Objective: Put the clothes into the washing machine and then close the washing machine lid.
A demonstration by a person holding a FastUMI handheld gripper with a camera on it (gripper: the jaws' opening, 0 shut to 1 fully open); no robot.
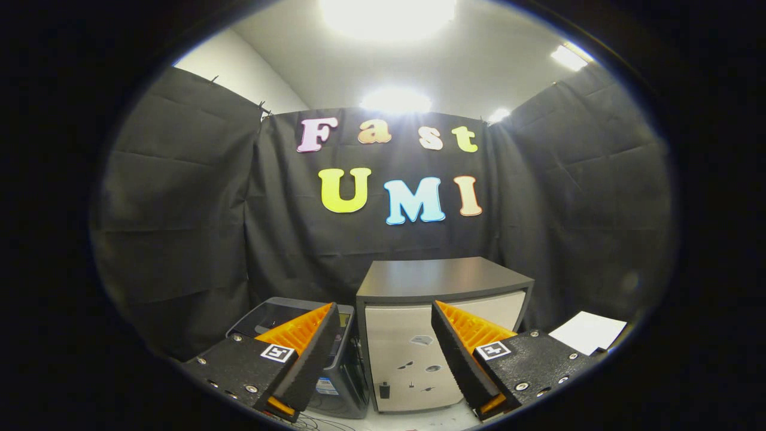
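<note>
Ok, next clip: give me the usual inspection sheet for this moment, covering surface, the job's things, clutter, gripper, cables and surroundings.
Surface: pale floor ahead of the fingers, only a strip of it in view.
Job's things: grey washing machine beyond one finger, lid down as far as can be told; clothes: nothing seen.
Clutter: cabinet with a dark top and pale front beside the machine; white sheet beyond the other finger.
Gripper: gripper open, fingers spread wide, holding nothing.
Cables: thin wires on the floor at the machine's base.
Surroundings: black cloth walls, bright ceiling lights.
</note>
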